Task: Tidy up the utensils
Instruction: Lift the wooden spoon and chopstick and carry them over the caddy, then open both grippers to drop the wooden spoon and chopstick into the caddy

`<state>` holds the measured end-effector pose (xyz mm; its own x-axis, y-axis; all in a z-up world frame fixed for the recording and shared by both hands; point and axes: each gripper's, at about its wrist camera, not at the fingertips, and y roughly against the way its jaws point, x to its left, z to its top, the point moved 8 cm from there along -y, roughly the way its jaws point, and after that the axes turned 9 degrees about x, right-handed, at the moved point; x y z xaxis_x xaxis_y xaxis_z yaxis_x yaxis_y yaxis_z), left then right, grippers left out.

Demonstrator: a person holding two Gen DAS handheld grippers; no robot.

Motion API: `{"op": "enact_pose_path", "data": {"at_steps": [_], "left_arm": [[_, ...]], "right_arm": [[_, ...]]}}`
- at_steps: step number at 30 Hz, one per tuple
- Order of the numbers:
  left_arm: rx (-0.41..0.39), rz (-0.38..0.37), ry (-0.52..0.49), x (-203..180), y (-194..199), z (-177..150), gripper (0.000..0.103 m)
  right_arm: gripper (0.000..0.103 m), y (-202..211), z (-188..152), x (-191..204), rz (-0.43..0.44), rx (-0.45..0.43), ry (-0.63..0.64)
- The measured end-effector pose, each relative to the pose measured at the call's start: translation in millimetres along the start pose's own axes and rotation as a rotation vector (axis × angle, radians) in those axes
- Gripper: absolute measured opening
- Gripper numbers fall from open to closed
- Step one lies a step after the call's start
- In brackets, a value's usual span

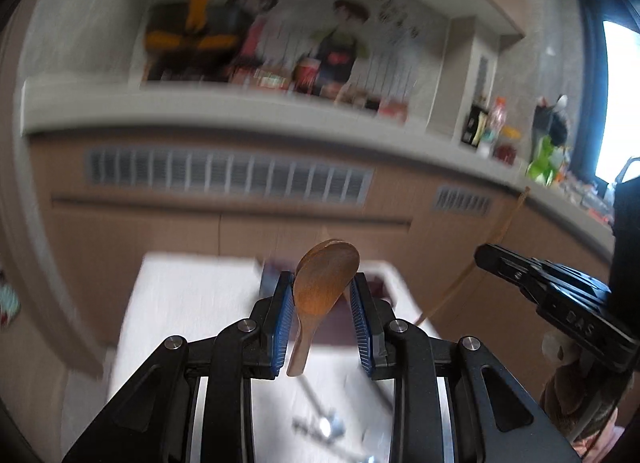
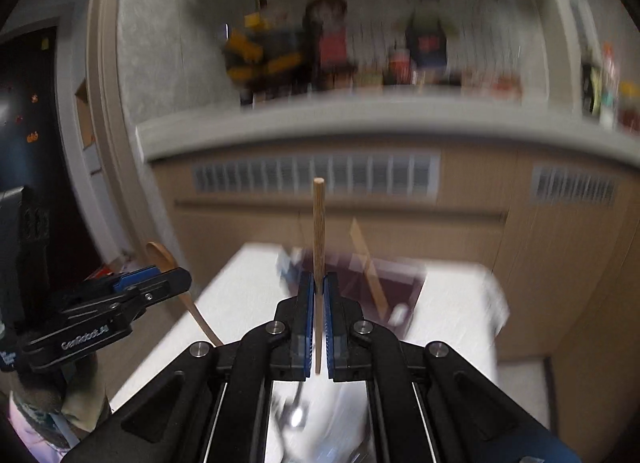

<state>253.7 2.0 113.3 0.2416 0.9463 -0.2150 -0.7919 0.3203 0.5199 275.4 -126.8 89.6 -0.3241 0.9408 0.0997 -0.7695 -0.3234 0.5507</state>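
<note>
My left gripper (image 1: 322, 287) is shut on a brown wooden spoon (image 1: 322, 283), bowl up, held above the white table (image 1: 192, 295). In the right wrist view the left gripper (image 2: 160, 275) and its spoon (image 2: 160, 257) are at the left. My right gripper (image 2: 319, 283) is shut on a thin wooden chopstick (image 2: 319, 223) that stands upright. In the left wrist view the right gripper (image 1: 486, 253) is at the right with the chopstick (image 1: 480, 263) slanting below it. A dark maroon tray (image 2: 396, 279) lies at the table's far end, with a light stick (image 2: 366, 259) on it.
Blurred metal utensils (image 1: 324, 427) lie on the table below the grippers. A wooden cabinet front with vents (image 1: 228, 175) stands beyond the table. The counter above (image 1: 240, 111) holds jars, bottles and bags. A dark doorway (image 2: 28, 143) is at the left.
</note>
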Motion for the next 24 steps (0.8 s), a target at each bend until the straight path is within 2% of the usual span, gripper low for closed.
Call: {"op": "enact_pose_path", "data": {"at_steps": [2, 5, 10, 16, 24], "left_arm": [[-0.041, -0.016, -0.023, -9, -1, 31, 0.029], [-0.089, -0.029, -0.04, -18, -5, 69, 0.029], [-0.103, -0.048, -0.051, -22, -29, 95, 0.029], [-0.033, -0.075, -0.045, -17, -82, 90, 0.029], [0.077, -0.094, -0.007, 1, -149, 54, 0.029]], "right_arm": [[0.004, 16, 33, -4, -0.031, -0.063, 0.029], [0.004, 26, 65, -13, -0.063, -0.113, 0.045], [0.004, 13, 95, -34, -0.126, -0.124, 0.051], [0.004, -30, 92, -56, -0.126, -0.061, 0.021], [0.004, -94, 63, -66, -0.155, 0.048, 0.021]]}}
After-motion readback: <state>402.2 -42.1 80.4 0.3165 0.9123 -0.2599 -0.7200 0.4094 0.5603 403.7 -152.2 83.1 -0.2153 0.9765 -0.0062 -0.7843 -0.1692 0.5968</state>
